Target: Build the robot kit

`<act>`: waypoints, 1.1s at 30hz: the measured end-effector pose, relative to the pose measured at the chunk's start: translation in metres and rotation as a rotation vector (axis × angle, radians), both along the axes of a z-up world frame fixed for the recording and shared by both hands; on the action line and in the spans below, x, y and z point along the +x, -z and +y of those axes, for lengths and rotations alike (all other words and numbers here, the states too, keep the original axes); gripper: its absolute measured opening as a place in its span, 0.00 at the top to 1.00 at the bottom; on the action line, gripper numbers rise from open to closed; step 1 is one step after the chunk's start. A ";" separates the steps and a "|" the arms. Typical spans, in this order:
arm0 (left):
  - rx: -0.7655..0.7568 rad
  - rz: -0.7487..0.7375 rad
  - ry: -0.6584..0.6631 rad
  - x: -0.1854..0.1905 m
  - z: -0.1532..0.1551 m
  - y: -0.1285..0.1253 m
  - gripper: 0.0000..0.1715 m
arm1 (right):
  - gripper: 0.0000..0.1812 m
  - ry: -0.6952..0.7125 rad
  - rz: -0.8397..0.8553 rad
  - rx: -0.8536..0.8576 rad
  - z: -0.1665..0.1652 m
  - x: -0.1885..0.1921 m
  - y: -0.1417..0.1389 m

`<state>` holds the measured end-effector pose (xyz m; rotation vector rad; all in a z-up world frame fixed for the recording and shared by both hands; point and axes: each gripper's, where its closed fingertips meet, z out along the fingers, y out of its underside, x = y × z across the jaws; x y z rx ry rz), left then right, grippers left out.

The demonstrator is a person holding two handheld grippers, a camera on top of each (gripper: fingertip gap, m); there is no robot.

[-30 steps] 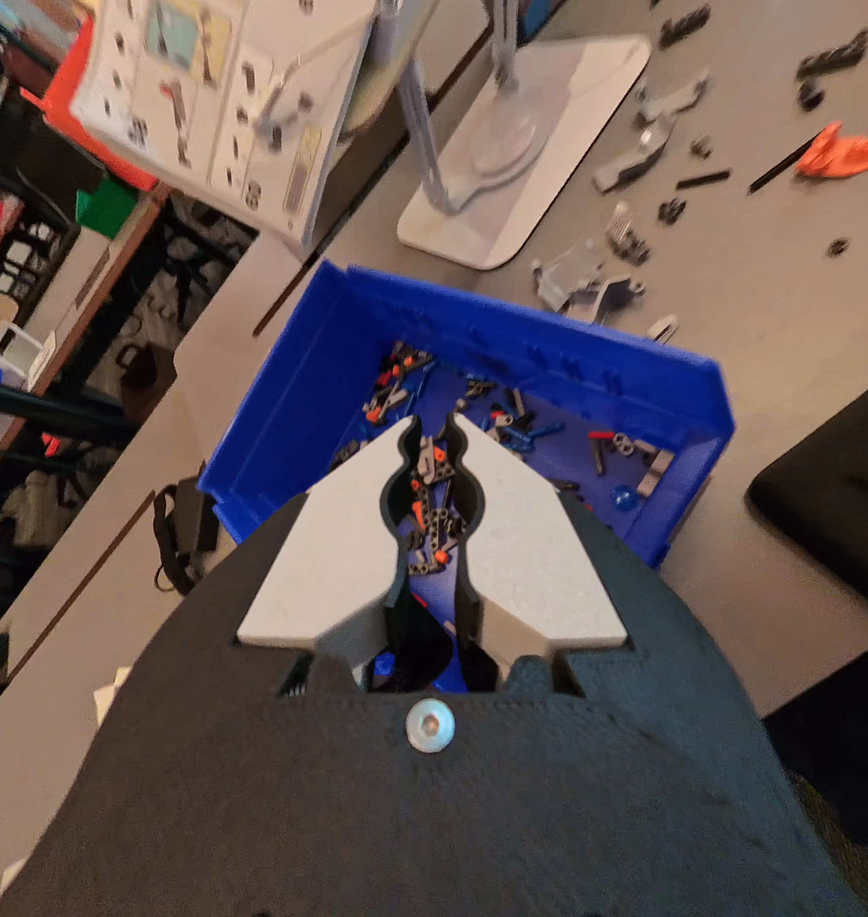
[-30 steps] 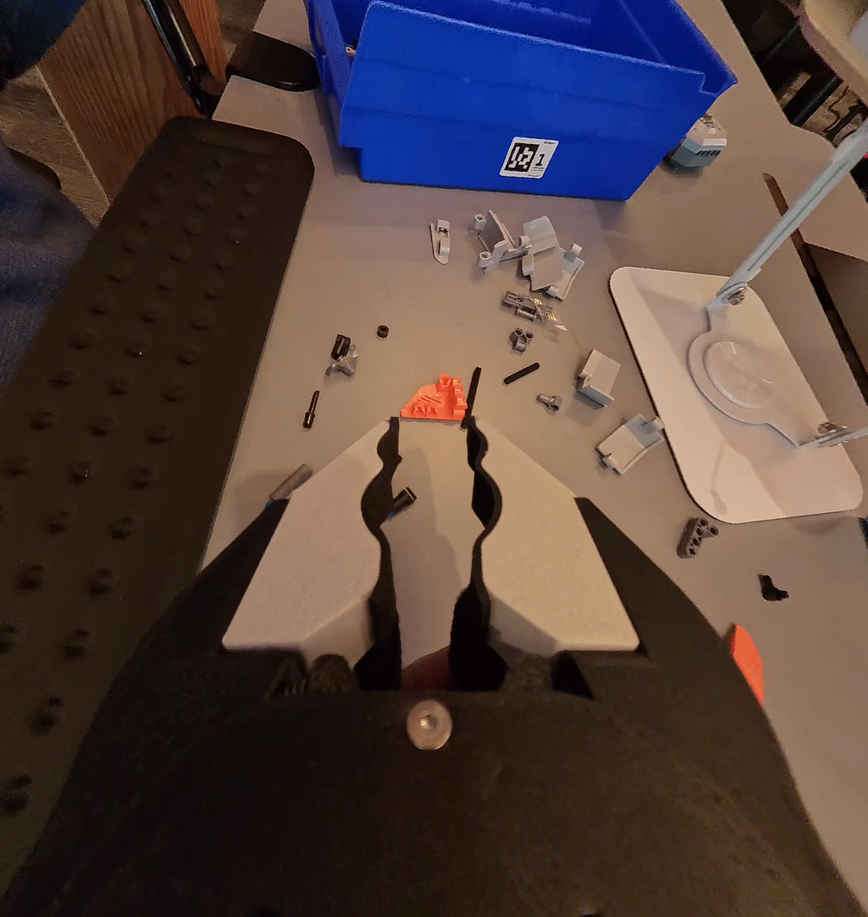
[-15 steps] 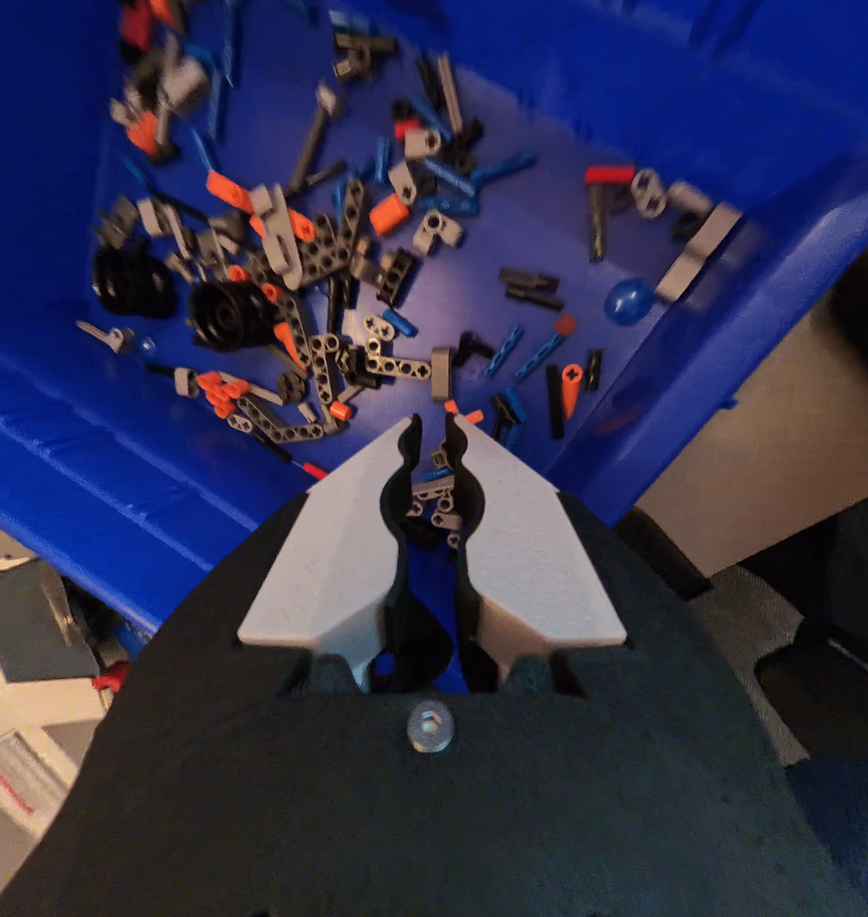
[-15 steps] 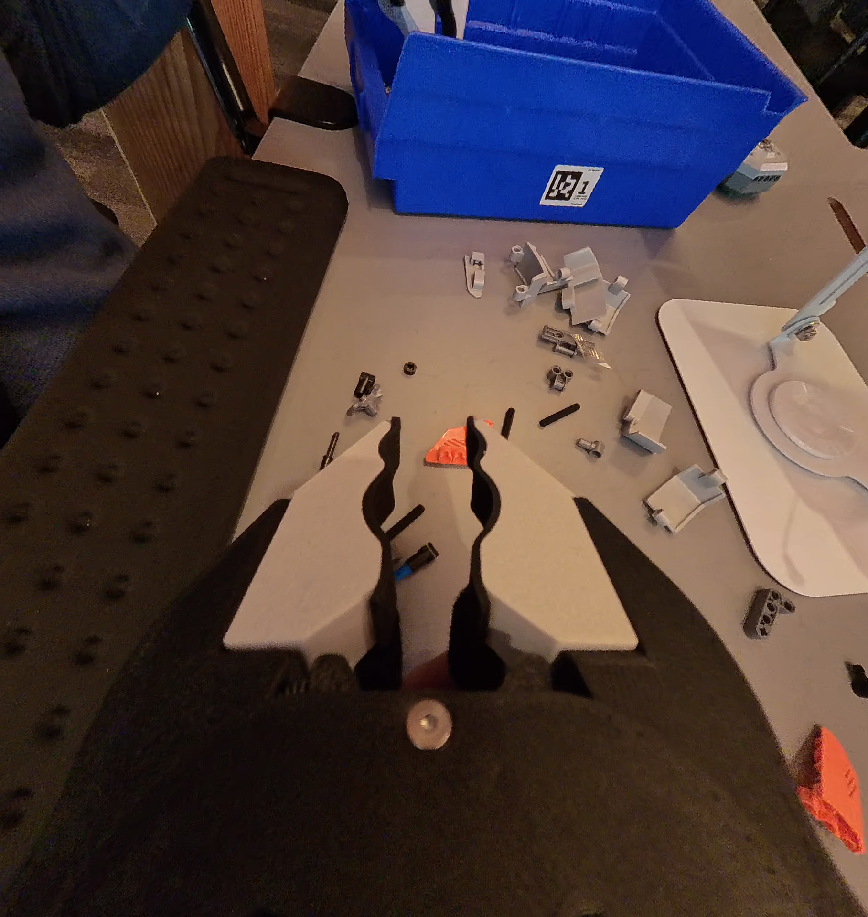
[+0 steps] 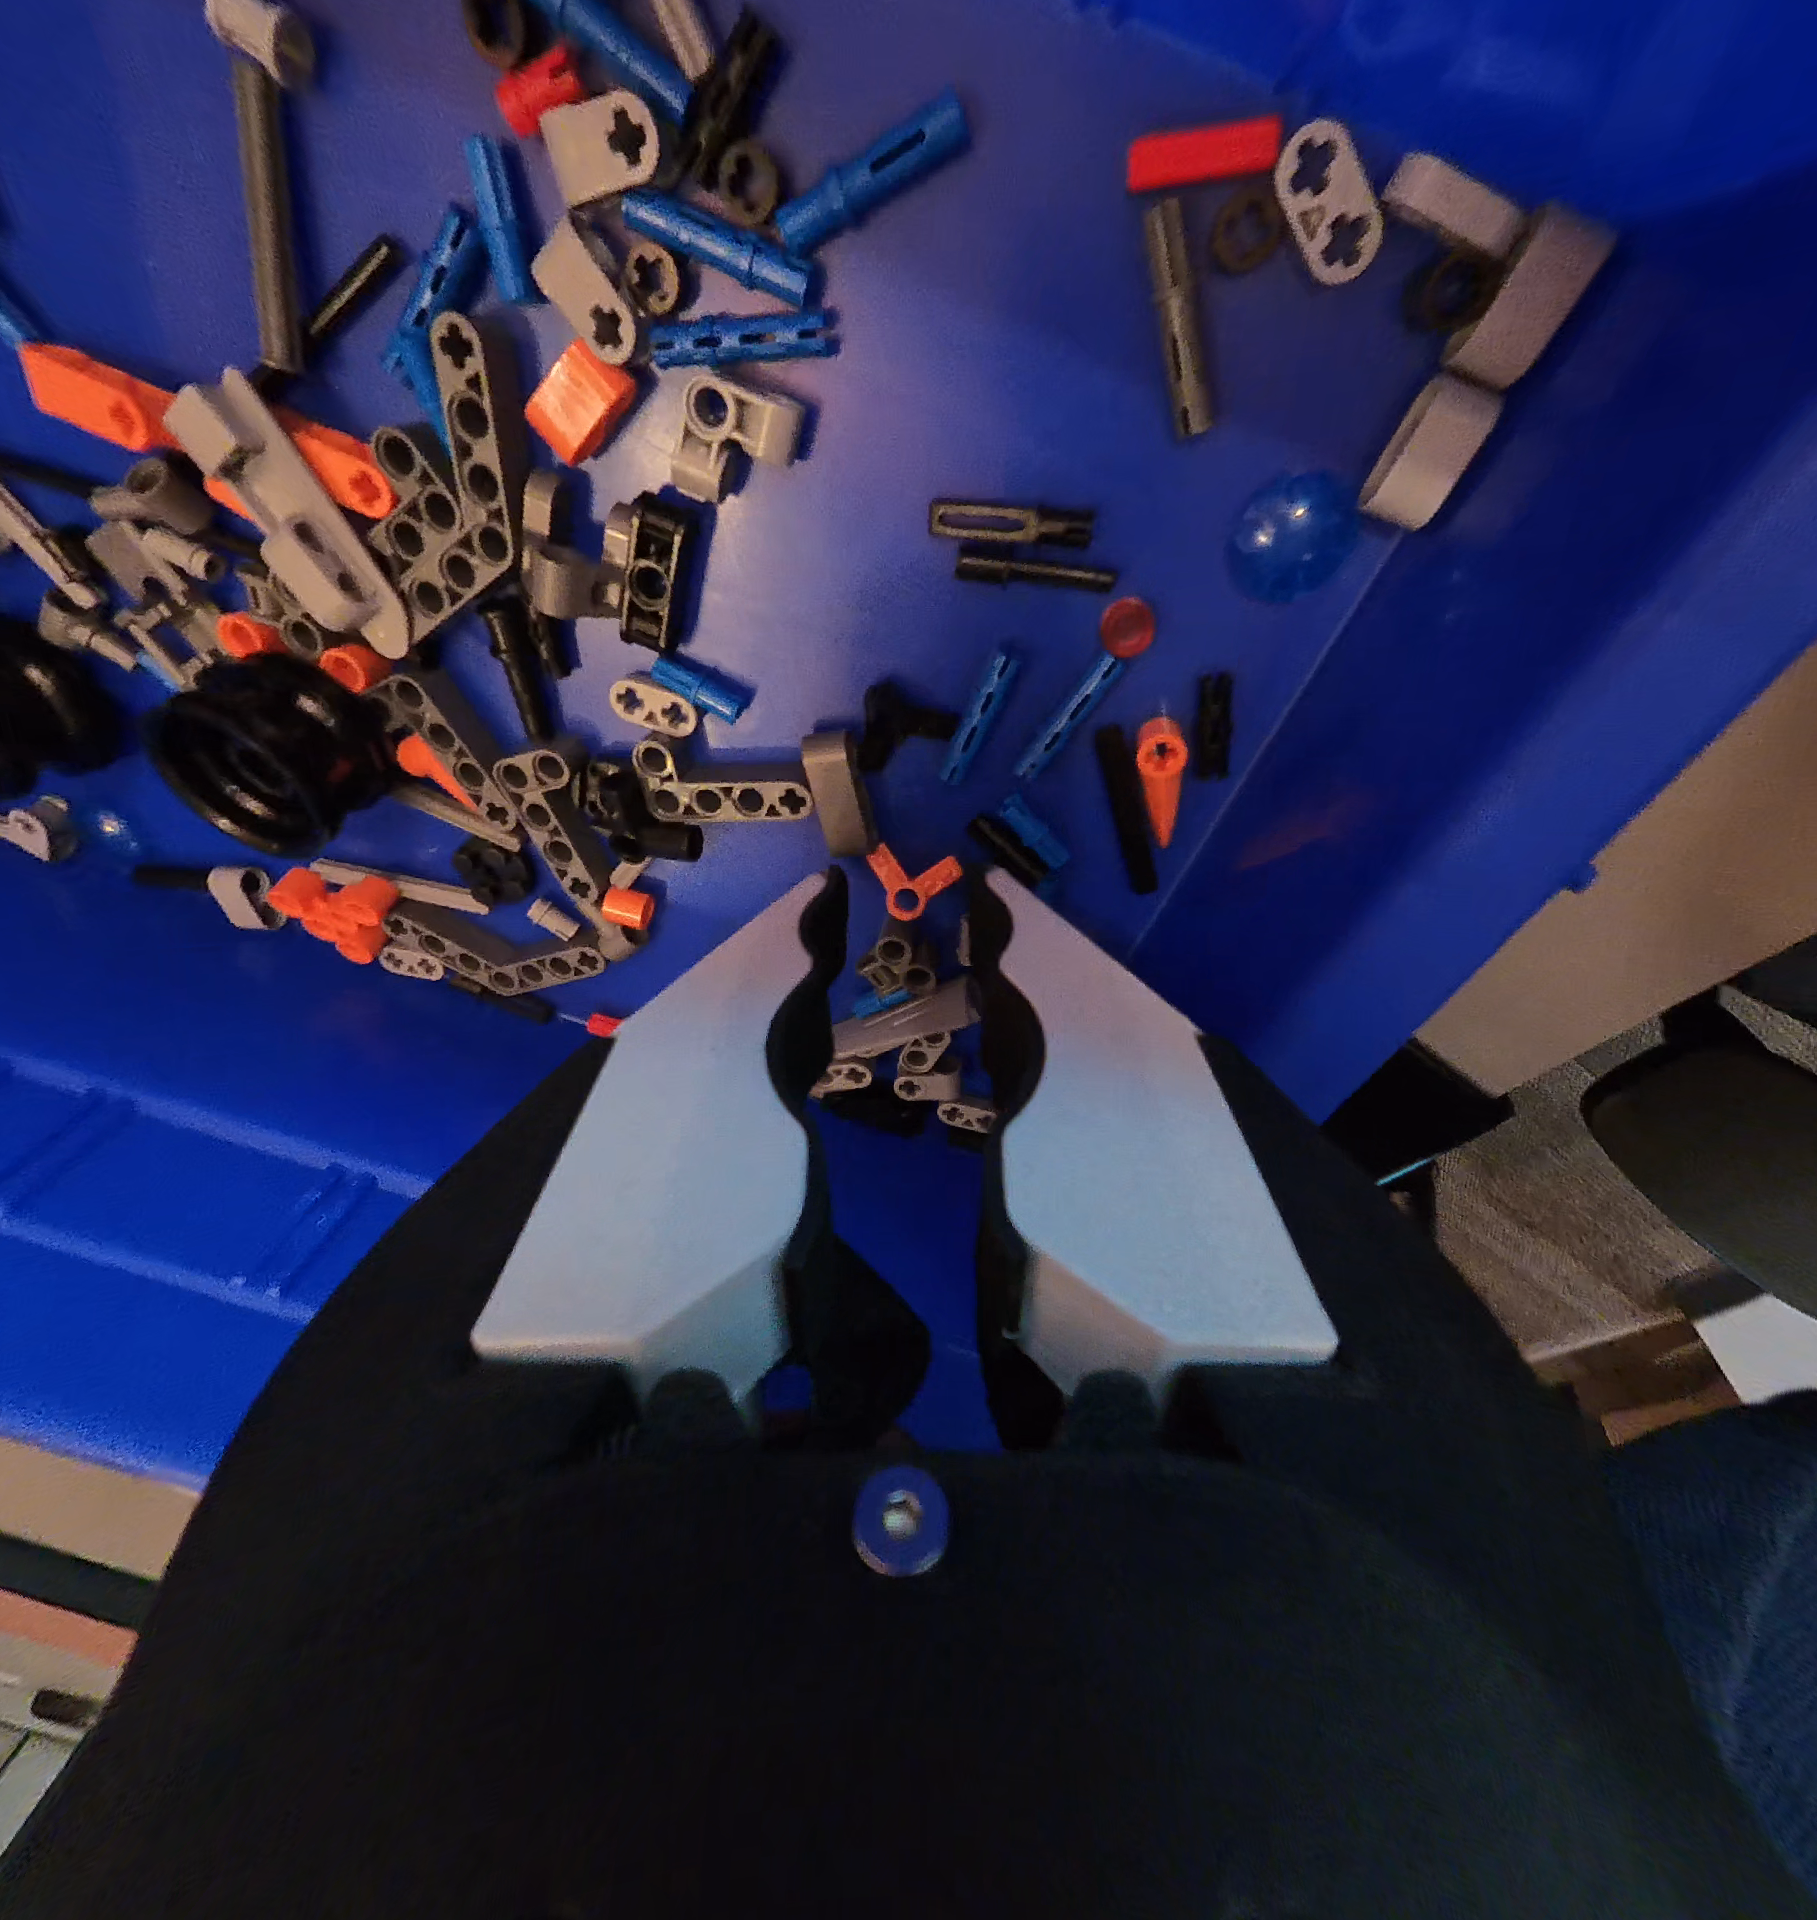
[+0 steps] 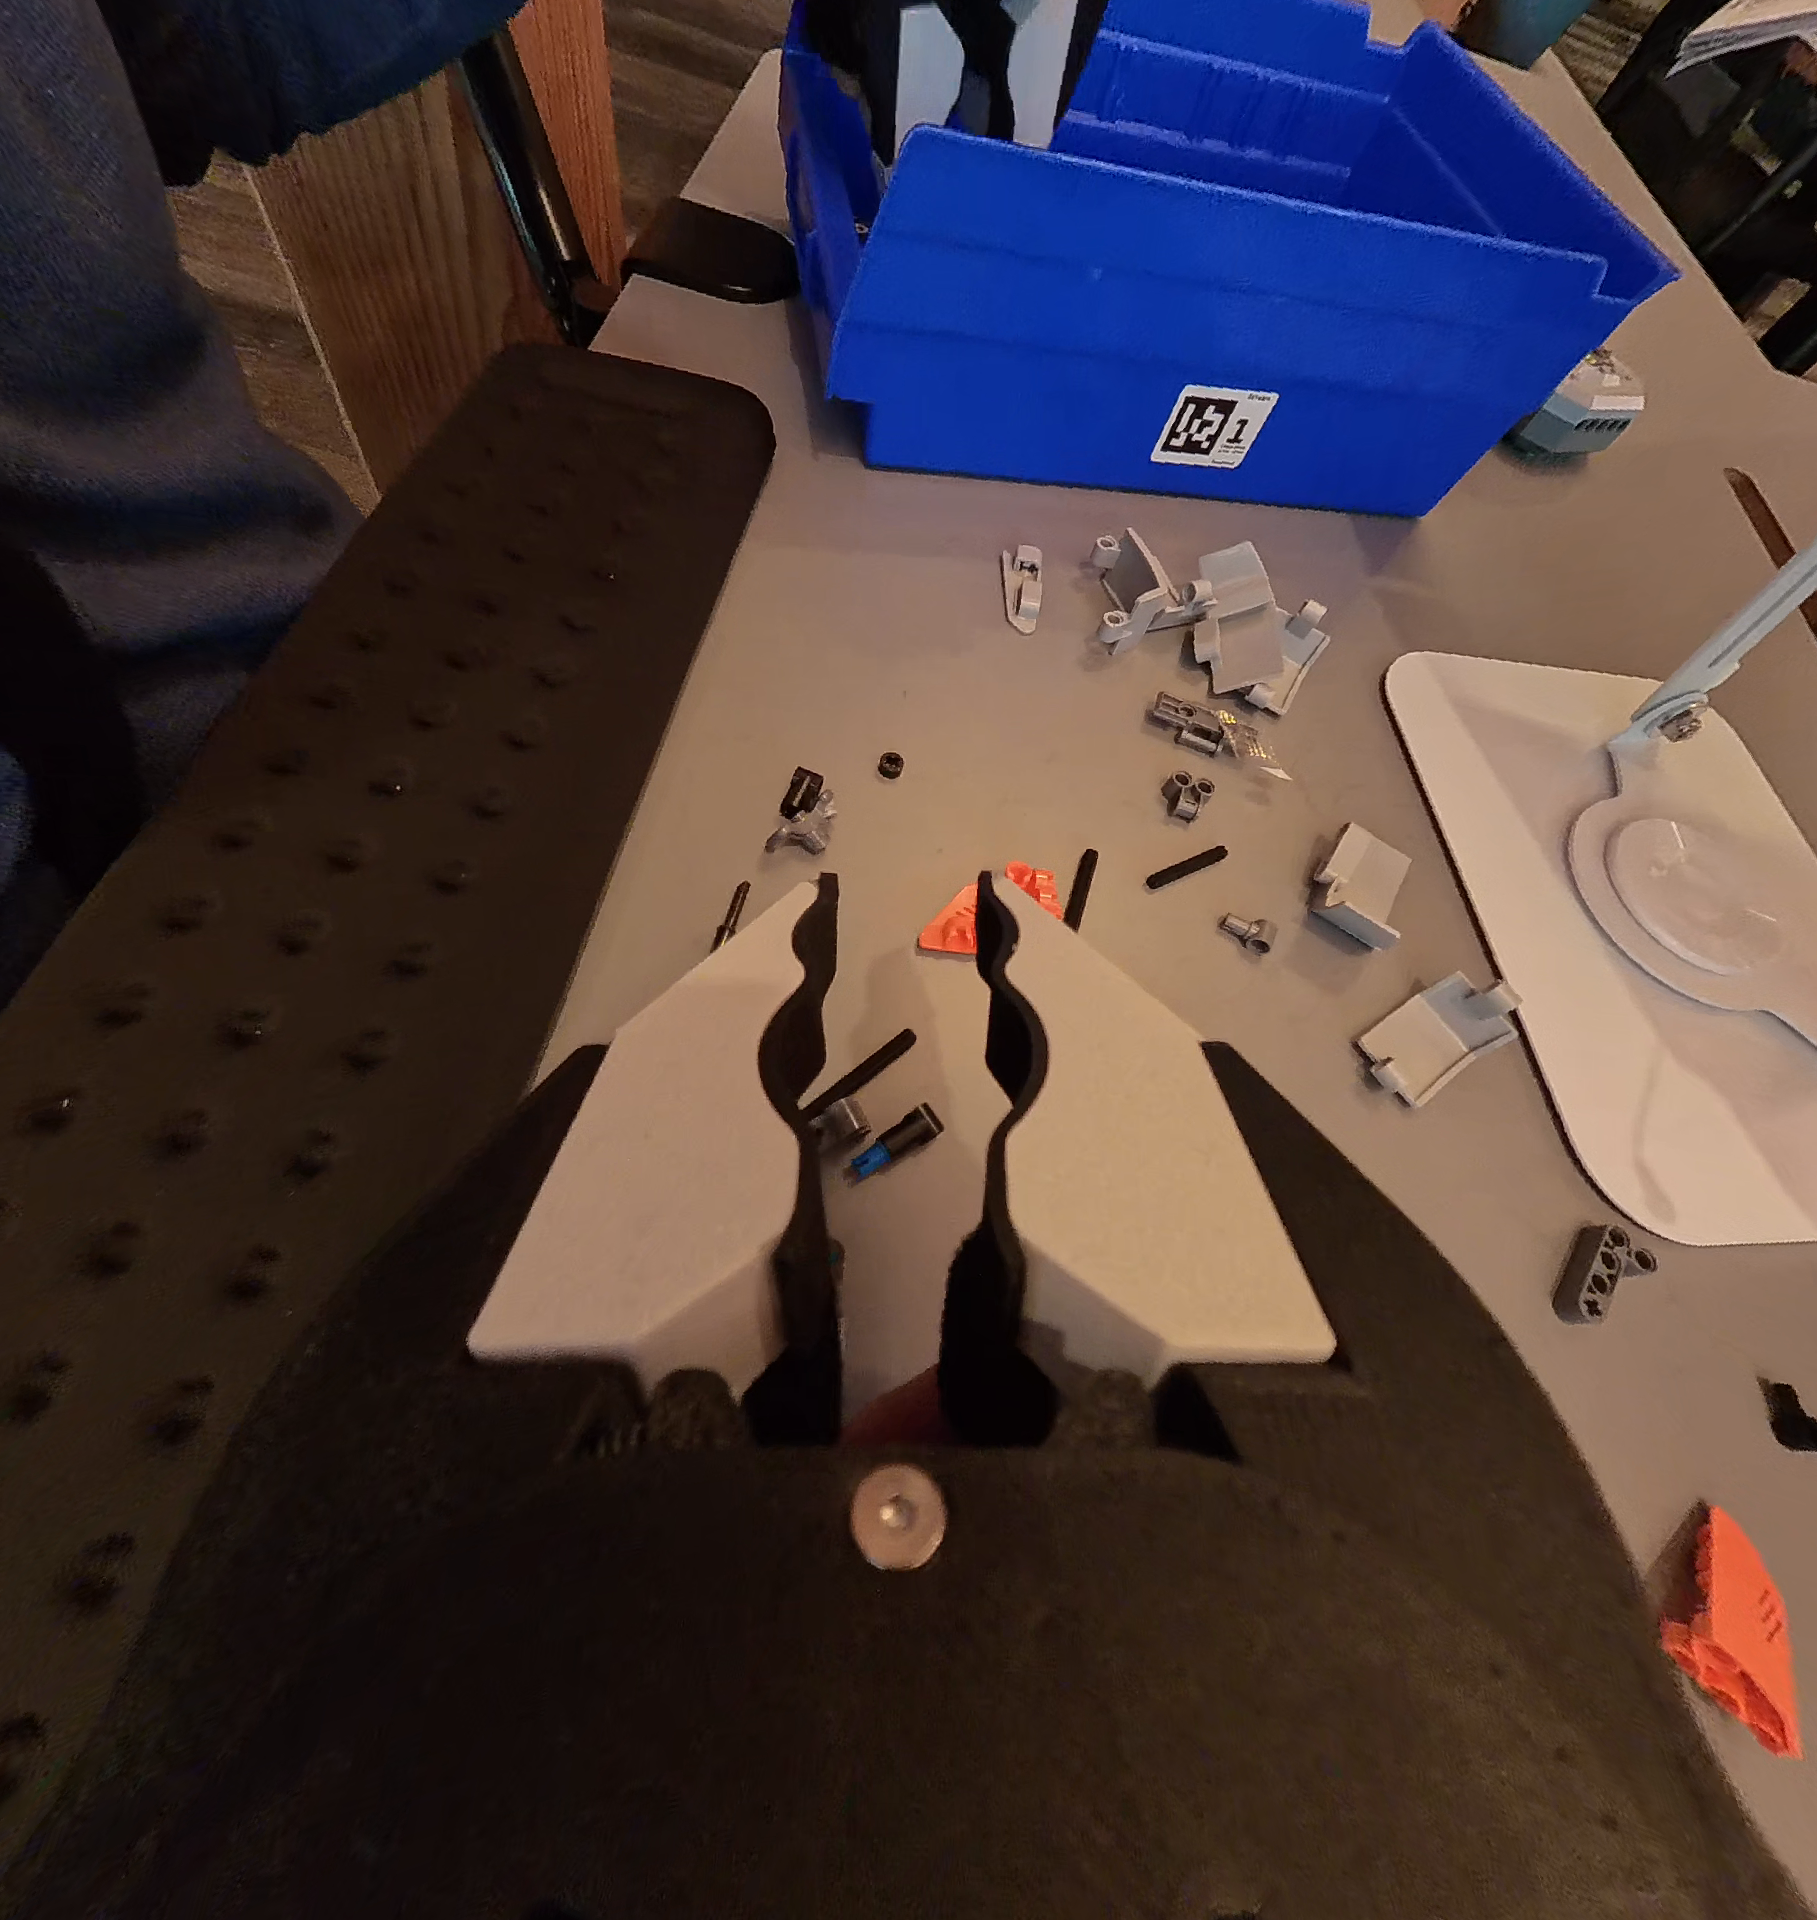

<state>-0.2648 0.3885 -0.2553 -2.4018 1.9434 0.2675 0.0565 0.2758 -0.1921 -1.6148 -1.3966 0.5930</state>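
Dim, warm light over a grey tabletop; a wooden panel stands just beyond the table's far left corner, wood-grain floor behind it, dark furniture past the far right edge

L gripper, jaws apart, over small gray connectors in blue bin.

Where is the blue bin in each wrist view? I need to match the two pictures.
Left wrist view: the blue bin fills the upper picture, seen from inside, with loose parts on its floor.
Right wrist view: the blue bin stands at top centre on the grey table, seen from outside.
Shared landmark: the bin itself, with the left gripper inside.
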 end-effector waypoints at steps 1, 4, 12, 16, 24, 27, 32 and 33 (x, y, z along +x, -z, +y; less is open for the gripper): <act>-0.019 0.002 -0.004 0.000 -0.002 0.002 0.90 | 0.87 -0.002 0.001 0.003 -0.001 0.000 -0.001; -0.014 0.019 -0.020 -0.004 0.000 0.002 0.91 | 0.87 -0.001 0.004 0.005 -0.001 0.003 -0.001; 0.028 -0.055 0.020 0.006 -0.002 -0.008 0.91 | 0.87 0.007 0.004 0.019 -0.001 0.007 -0.003; 0.135 -0.144 0.066 0.022 0.001 -0.046 0.92 | 0.87 0.011 -0.002 0.016 0.001 0.009 0.000; 0.340 -0.296 0.386 0.114 -0.027 -0.130 0.92 | 0.87 0.009 0.000 0.018 0.001 0.010 -0.001; 0.294 -0.402 0.544 0.181 -0.056 -0.126 0.92 | 0.88 0.014 -0.001 0.022 0.002 0.012 -0.001; 0.173 -0.399 0.638 0.249 -0.081 -0.074 0.92 | 0.88 0.008 -0.002 0.036 -0.001 0.012 -0.005; 0.154 -0.373 0.635 0.254 -0.080 -0.061 0.92 | 0.88 0.009 0.001 0.036 -0.001 0.012 -0.005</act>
